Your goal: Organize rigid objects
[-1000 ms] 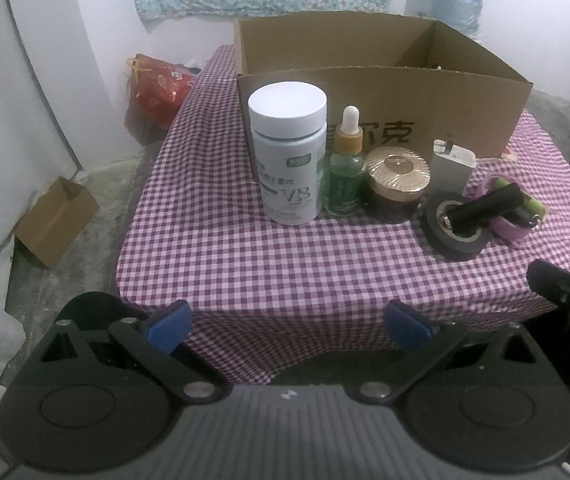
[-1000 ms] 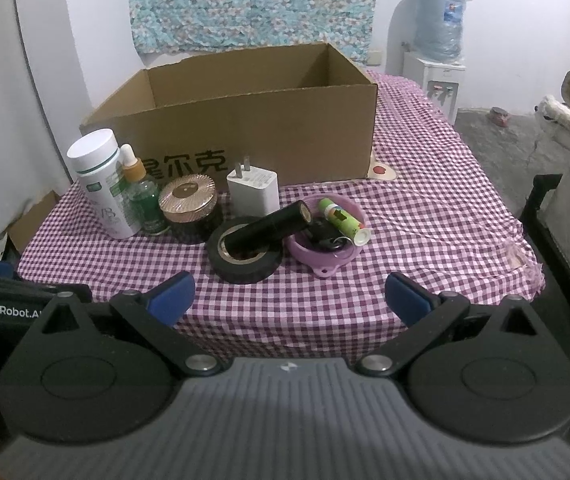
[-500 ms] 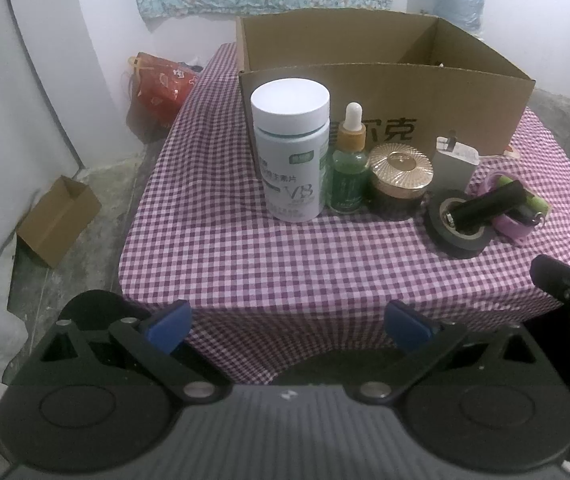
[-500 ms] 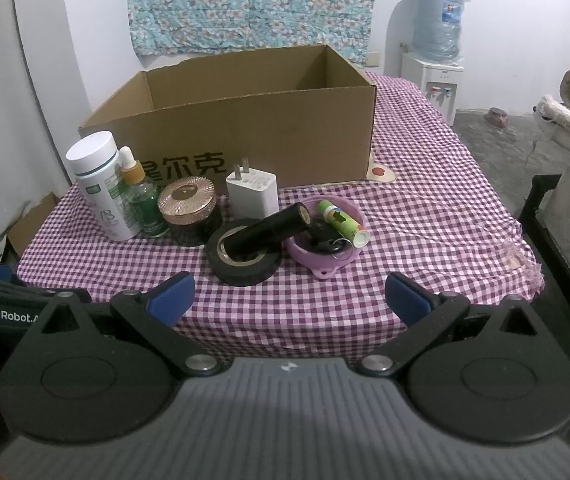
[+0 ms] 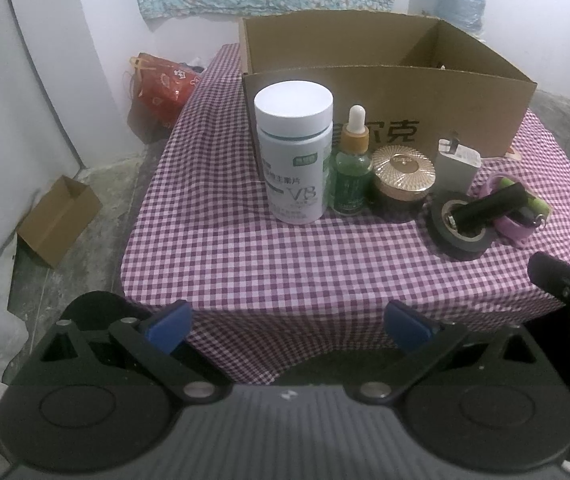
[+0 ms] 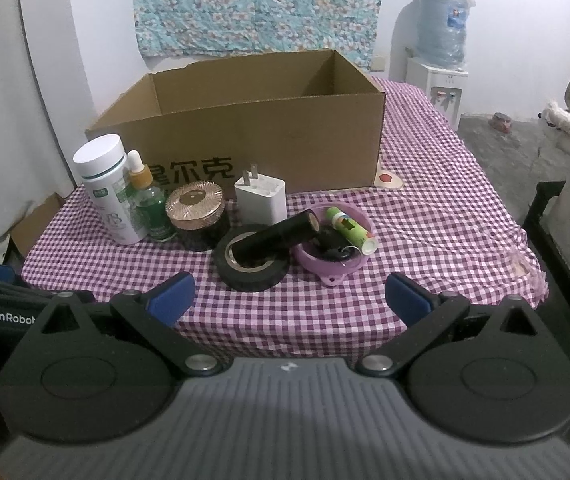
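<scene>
Cardboard box (image 6: pixel 245 136): open-topped. In front of it, one row: white bottle (image 6: pixel 107 188), dropper bottle (image 6: pixel 149 204), gold-lidded jar (image 6: pixel 197 210), charger (image 6: pixel 261 200), tape roll (image 6: pixel 251 266), pink dish (image 6: pixel 335 256). Left gripper (image 5: pixel 285 326), right gripper (image 6: pixel 287 298): spread, empty, short of the box.

Left claw (image 5: pixel 287 326): grey ribbed housing at 6 o'clock, small white mark at centre top. Two black round discs at 7 and 5 o'clock, each with raised inner circle. Black angled link arms, silver rivets at pivots, triangular cut-outs. Blue pads on fingertips (image 5: pixel 167 326).

Right claw (image 6: pixel 287 298): same build; blue fingertips (image 6: pixel 407 298), black linkage, silver screws. Left unit seen at 9 o'clock carries white "GenRobot" lettering on black bar.
</scene>
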Available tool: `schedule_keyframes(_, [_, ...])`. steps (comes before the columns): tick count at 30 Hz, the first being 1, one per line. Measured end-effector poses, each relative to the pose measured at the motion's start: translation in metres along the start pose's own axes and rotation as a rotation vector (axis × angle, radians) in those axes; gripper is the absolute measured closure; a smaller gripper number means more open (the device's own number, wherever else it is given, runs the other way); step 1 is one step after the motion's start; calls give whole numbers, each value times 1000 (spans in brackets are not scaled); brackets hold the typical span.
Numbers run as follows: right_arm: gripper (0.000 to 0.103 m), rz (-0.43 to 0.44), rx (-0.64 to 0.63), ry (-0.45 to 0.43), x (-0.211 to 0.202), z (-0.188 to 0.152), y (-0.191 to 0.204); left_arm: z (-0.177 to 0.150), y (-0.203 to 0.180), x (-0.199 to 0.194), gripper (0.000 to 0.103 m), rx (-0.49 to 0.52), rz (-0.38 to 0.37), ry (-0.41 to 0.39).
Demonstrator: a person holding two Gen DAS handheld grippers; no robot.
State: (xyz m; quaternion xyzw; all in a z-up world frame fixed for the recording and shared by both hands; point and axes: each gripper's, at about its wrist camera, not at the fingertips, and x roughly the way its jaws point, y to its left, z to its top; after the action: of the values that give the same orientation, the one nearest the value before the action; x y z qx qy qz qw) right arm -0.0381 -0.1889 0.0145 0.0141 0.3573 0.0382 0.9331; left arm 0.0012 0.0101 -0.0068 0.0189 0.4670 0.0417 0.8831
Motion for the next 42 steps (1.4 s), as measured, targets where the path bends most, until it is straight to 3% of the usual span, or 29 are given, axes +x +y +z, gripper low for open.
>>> schedule_keyframes(11, [1,-4,7,-6,5,3,-6,5,-1,5,0,10,-20,0])
schedule_keyframes(26, [2,-67,116,-96,14,10,-56,21,-38,7,1,179,-306,-154])
schedule_keyframes(30, [6,-2,171,-135,14,14,-73,27,-58,3,9,275,-344,-220])
schedule_keyframes(34, [13,168,270,-142,19,16,-85,29,-83,8,25,375,-344,-255])
schedule_keyframes(38, [32,276,312,-106,36,18,-83,30,-103,19,43,442,-353,-244])
schedule_keyframes(42, [48,306,332,-54,57,23,-78,33,-112,31,51,482,-352,-218])
